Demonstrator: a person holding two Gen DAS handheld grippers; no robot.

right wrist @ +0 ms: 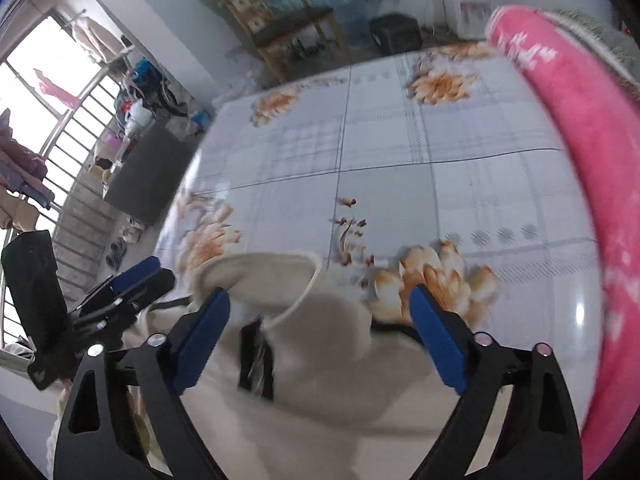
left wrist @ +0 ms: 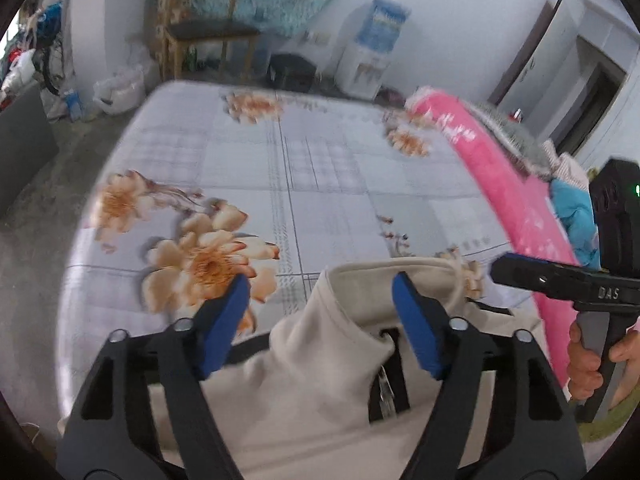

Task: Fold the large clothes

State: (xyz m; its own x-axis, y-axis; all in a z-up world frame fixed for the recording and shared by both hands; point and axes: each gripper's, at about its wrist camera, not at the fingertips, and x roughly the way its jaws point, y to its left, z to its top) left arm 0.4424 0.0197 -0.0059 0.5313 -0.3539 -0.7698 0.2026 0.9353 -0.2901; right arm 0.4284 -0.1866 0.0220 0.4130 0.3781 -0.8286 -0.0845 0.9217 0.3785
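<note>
A cream zip-up garment [left wrist: 320,360] with a black zipper lies at the near edge of a bed covered in a floral plaid sheet [left wrist: 320,184]. Its collar points away from me. My left gripper [left wrist: 320,292] is open, its blue pads either side of the collar, above the cloth. My right gripper [right wrist: 320,308] is open over the same collar area of the garment [right wrist: 320,380]. In the left wrist view the right gripper [left wrist: 520,272] shows at the right, held by a hand. In the right wrist view the left gripper [right wrist: 136,276] shows at the left.
A pink blanket [left wrist: 500,176] and a blue cloth [left wrist: 572,216] lie along the bed's right side. Beyond the bed stand a wooden chair [left wrist: 208,32], a black box [left wrist: 292,72] and a water dispenser [left wrist: 368,52]. A barred window [right wrist: 52,120] is at the left.
</note>
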